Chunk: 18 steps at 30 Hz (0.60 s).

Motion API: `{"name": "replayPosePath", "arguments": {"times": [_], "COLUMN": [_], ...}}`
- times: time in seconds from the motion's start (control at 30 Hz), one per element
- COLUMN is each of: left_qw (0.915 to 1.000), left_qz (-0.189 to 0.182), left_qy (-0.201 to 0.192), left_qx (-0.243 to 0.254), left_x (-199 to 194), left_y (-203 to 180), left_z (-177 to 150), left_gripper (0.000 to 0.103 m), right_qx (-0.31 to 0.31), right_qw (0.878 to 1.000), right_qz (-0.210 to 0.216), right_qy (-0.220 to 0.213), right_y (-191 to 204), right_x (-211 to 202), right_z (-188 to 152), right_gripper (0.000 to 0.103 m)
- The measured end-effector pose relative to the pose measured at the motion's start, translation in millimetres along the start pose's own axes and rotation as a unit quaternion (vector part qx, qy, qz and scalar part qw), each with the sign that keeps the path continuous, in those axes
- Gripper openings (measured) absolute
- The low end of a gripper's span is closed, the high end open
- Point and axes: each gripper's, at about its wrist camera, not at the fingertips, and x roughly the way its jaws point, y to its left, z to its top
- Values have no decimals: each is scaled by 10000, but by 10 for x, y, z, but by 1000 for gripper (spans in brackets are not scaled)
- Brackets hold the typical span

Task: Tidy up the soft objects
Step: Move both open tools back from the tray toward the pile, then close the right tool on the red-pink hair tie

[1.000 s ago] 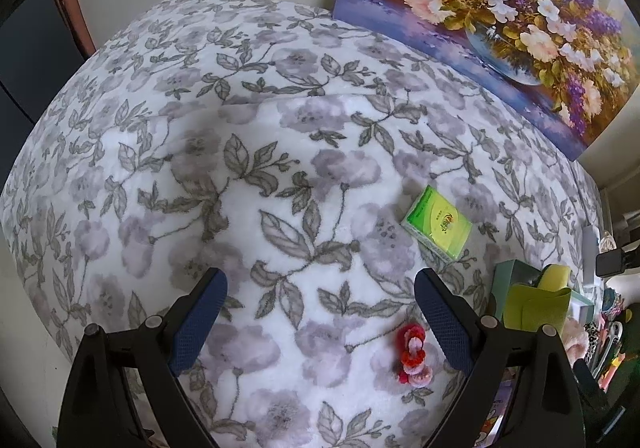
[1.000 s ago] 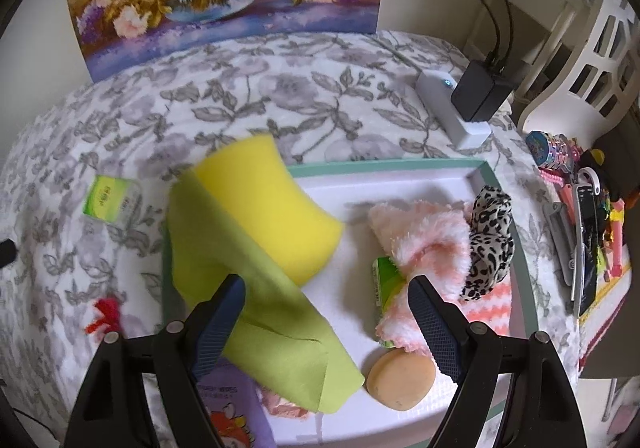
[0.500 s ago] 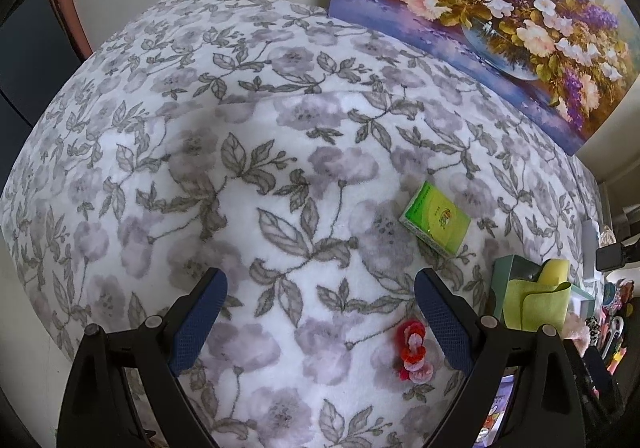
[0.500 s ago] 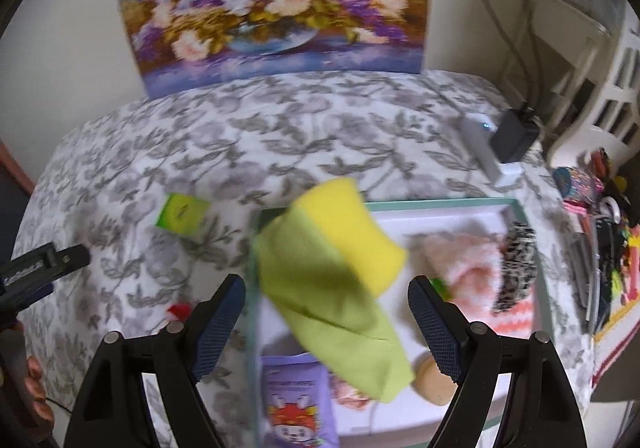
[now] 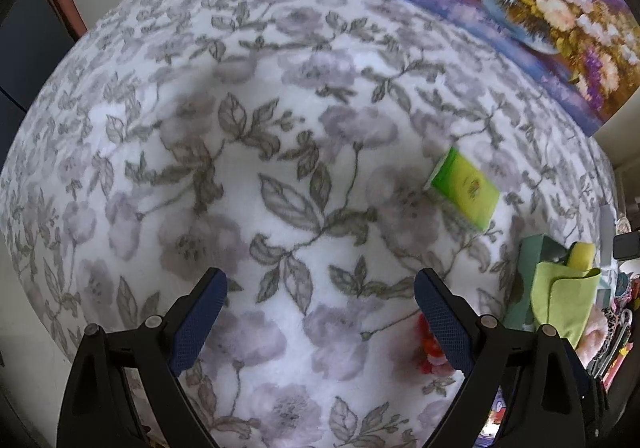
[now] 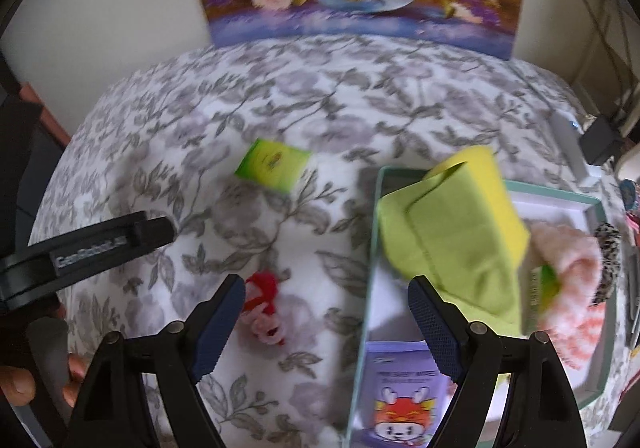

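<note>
A floral-covered surface (image 6: 304, 96) was shown, with a tray (image 6: 596, 204) of soft items at its right. Both the left gripper (image 5: 320, 322) and right gripper (image 6: 326, 322) were held open and empty. Between the right jaws lay a small red-and-pink fuzzy ornament (image 6: 264, 308), judged light and squashy, best pinched across its middle

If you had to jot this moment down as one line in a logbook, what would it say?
left gripper: open, empty | right gripper: open, empty | red-pink scrunchie, green packet: on blanket | tray: holds green cloth, sponge

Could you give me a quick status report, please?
Both grippers, left gripper and right gripper, open, empty. Red-pink scrunchie and green packet outside tray. Nothing in the way.
</note>
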Motion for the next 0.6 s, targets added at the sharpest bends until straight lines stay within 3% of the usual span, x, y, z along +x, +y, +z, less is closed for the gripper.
{"name": "replayPosePath", "arguments": {"times": [0.2,0.4,0.6], "left_qw": [9994,9991,9988], "left_qz": [57,91,106], "left_qy": [320,359,400], "left_qx": [-73,-203,-254], "left_x": [215,268,300], "left_y": [53,142,192], "left_z": [-29,-15,-13], "left_gripper": [95,95,95], "right_qx": [-116,-112,-190], "right_qw": [9994,9977,9963], "right_qz": [154,303,389], "right_qy": [287,593,744], "right_y": [160,264,350], "right_x": [180,362,471], "right_z": [-53,-105,-144], "right_gripper": [77,59,49]}}
